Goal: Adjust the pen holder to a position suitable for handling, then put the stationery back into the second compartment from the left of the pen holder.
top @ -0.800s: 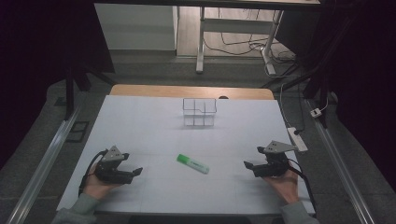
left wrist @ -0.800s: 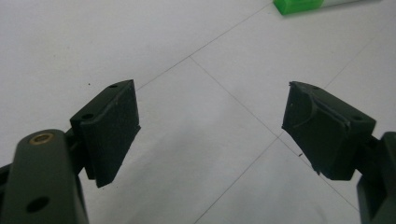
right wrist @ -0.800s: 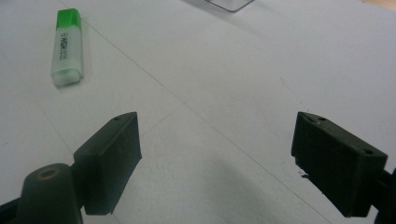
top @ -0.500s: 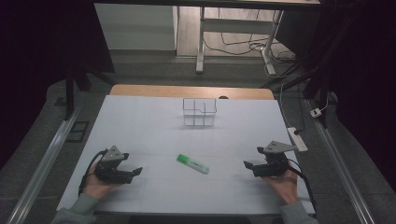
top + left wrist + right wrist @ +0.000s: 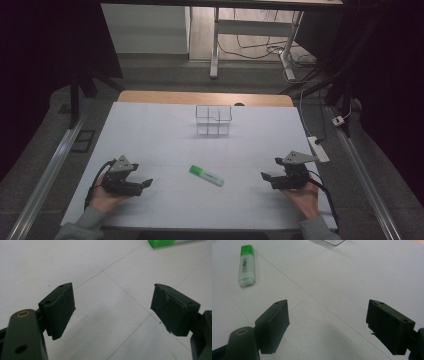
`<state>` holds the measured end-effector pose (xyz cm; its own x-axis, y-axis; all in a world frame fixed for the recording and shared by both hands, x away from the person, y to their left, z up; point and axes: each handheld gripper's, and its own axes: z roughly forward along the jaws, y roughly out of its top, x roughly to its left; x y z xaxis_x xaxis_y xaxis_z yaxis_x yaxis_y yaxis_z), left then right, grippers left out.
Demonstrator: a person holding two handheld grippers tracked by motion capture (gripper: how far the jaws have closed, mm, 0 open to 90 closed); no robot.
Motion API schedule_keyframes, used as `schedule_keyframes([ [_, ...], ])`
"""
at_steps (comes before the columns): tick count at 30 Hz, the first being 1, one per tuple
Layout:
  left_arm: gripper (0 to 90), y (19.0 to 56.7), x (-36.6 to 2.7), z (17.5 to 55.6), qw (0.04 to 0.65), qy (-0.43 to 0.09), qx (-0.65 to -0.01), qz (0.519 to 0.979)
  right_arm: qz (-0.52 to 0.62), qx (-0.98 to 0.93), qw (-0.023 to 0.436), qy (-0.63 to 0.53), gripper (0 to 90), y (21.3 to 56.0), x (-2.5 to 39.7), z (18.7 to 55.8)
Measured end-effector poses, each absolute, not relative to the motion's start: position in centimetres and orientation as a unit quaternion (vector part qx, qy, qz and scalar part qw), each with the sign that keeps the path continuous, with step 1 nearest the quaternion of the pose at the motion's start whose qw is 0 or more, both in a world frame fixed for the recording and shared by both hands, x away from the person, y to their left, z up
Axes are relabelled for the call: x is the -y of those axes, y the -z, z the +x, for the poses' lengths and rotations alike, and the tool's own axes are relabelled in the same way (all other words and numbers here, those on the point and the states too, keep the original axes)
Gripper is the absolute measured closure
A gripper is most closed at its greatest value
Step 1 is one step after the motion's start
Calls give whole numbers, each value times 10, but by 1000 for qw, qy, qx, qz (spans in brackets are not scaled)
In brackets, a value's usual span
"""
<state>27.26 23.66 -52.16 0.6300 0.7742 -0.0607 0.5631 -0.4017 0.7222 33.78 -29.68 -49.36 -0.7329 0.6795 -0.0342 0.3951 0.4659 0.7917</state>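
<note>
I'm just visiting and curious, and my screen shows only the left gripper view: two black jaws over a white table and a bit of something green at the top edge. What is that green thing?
Observer: It is a green highlighter pen with a pale translucent cap, lying flat on the white table between the two hand-held grippers.
Operator: Is anyone holding it?
Observer: No. The right gripper sits apart from it, jaws wide open, as is the left gripper.
Operator: Anything else on the table?
Observer: Yes, a clear plastic organiser box with small compartments stands near the far edge, beyond the pen.
</note>
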Motion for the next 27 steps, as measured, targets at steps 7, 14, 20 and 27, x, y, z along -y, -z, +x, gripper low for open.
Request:
schedule_keyframes([
  [7,192,522,-236,274,367,-145,-405,825,320,-838,175,-406,177,494,297,338],
  [14,192,522,-236,275,364,-145,-405,826,318,-839,174,-406,181,493,296,338],
  [20,192,522,-236,274,364,-144,-403,827,319,-834,171,-415,184,492,295,338],
  [27,191,521,-235,273,365,-146,-402,827,312,-839,165,-414,168,491,290,338],
])
